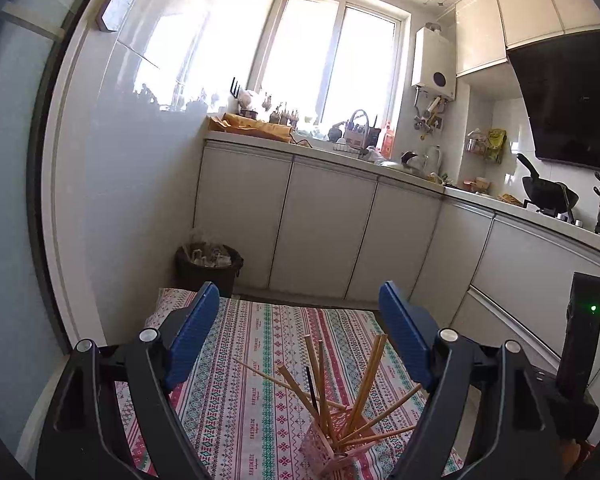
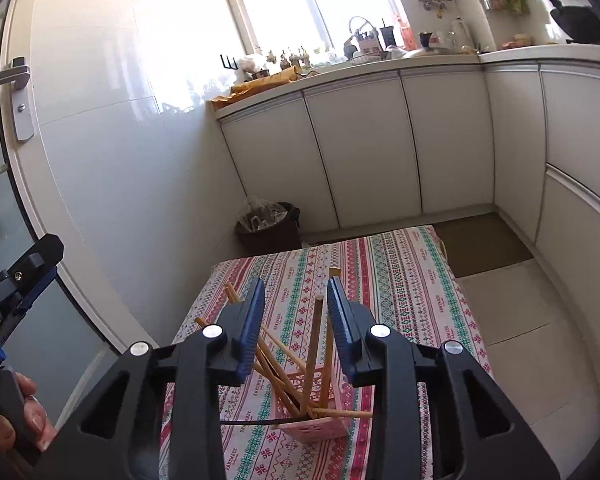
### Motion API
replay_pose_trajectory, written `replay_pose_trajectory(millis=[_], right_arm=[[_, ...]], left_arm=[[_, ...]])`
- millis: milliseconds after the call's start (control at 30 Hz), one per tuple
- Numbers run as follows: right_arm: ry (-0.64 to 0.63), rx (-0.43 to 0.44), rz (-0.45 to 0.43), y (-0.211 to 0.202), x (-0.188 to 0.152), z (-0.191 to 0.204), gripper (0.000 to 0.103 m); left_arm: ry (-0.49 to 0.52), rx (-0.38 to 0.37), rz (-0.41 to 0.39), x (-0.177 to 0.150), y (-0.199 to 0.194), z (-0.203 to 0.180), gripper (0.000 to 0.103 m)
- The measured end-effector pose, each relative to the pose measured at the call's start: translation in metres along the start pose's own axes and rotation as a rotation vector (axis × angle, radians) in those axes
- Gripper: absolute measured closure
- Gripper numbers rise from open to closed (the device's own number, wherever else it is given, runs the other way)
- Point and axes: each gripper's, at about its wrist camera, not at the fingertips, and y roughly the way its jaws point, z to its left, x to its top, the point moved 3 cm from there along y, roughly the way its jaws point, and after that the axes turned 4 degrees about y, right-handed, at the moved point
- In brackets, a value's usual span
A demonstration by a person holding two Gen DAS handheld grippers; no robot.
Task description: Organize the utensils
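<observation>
Here the left gripper stands spread wide, its ribbed blue pads on glossy black arms grasping nothing; below and between them sits a pink plastic holder with a pierced lattice wall, resting on the woven tablecloth striped in red, green and white. Slender wooden chopsticks fan out of the holder at loose angles, one thin black stick among them; all sit nearer the right-hand pad than the left.

The right gripper is partly released, pads parted by a narrow gap and clamped on nothing; one pale round-ended chopstick rises in that gap, apart from both pads as far as can be seen. Under the claw the pink holder shows a flat face with small rectangular slots; a black stick juts sideways from it toward the left arm. Beyond the claw stand smooth white cabinet doors and a dark round bin.
</observation>
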Motion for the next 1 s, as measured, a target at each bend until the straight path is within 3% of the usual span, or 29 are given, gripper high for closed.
replay_pose_trajectory(millis=[267,433,767,1000], right_arm=[[0.001,0.011,-0.037,-0.028,0.005,0.003,0.067],[-0.002,0.018,-0.066,-0.045,0.012,0.011,0.057],[-0.025,-0.133,-0.086,-0.073,-0.008,0.019,0.038],[-0.030,-0.212,-0.096,-0.096,-0.022,0.023,0.015]], left_arm=[[-0.025,0.014,-0.046,0.011,-0.015,0.005,0.016],[-0.047,0.026,-0.038,0.012,-0.019,0.013,0.014],[0.020,0.111,0.054,0.001,-0.020,-0.003,0.007],[0.040,0.180,0.092,-0.007,-0.035,-0.009,0.007]])
